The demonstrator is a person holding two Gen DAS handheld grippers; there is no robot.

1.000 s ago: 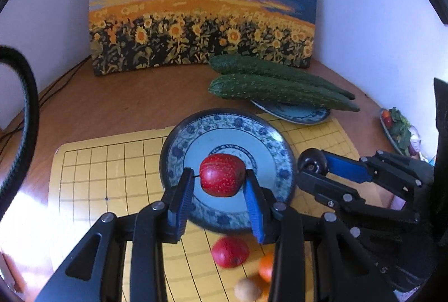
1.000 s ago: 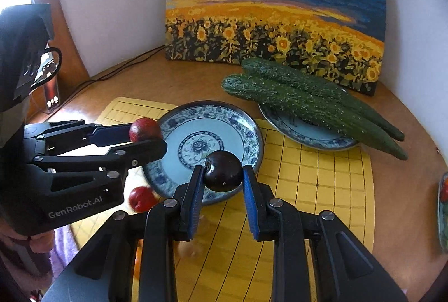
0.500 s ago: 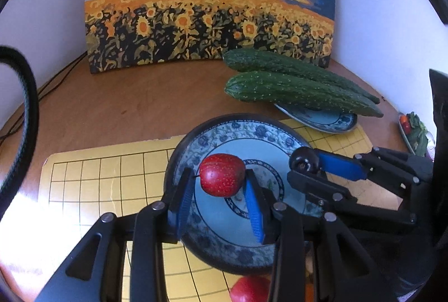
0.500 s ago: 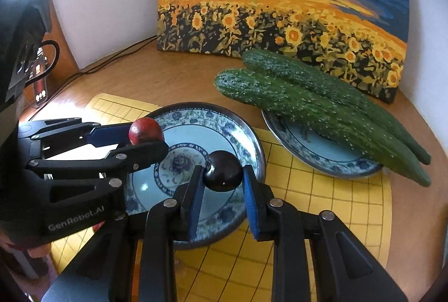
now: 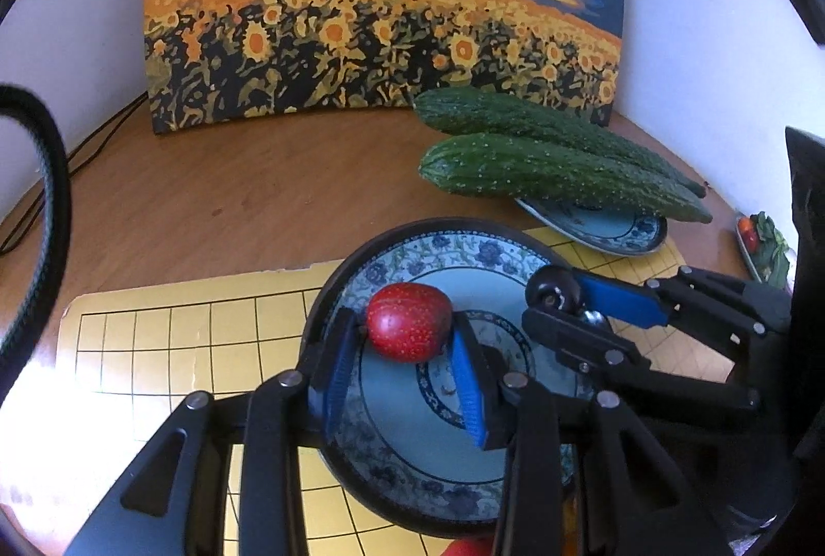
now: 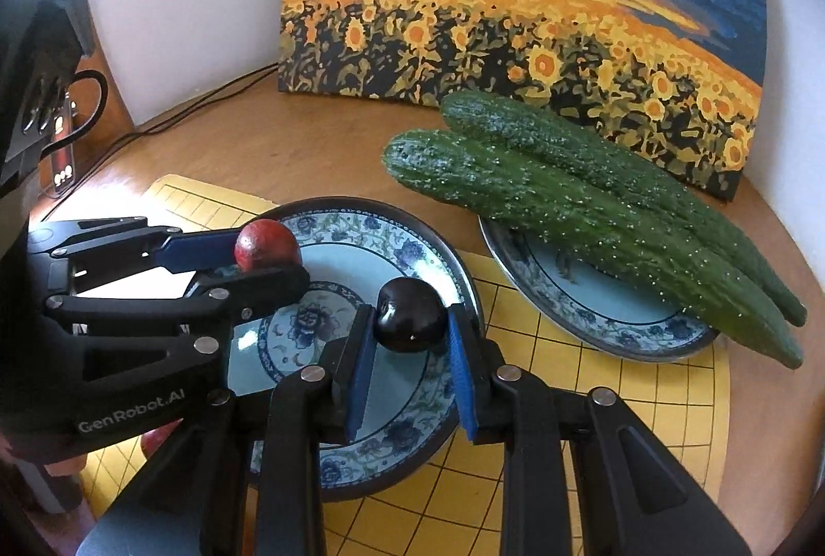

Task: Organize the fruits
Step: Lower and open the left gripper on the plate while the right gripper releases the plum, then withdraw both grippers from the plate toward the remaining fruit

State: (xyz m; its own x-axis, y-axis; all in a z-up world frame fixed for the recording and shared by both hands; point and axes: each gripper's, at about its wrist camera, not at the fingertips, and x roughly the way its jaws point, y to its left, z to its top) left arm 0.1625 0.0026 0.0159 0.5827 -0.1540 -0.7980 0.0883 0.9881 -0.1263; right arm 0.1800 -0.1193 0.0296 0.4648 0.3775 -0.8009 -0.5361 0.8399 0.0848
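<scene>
My left gripper (image 5: 405, 339) is shut on a red fruit (image 5: 409, 321) and holds it over the blue-patterned plate (image 5: 428, 478). My right gripper (image 6: 410, 329) is shut on a dark plum (image 6: 411, 321) and holds it over the same plate (image 6: 407, 432), to the right of the left gripper (image 6: 268, 254) and its red fruit (image 6: 266, 244). In the left wrist view the right gripper (image 5: 554, 298) reaches in from the right with the plum (image 5: 553, 290) at its tips.
Two cucumbers (image 6: 593, 215) lie on a second plate (image 6: 608, 319) at the right. A sunflower painting (image 6: 515, 4) leans on the wall behind. A yellow grid mat (image 5: 170, 344) covers the wooden table. Another red fruit (image 5: 466, 546) lies below the plate.
Both grippers have moved forward and lower over the patterned plate, each still holding its fruit. The loose fruits on the mat have slipped nearly out of view.
</scene>
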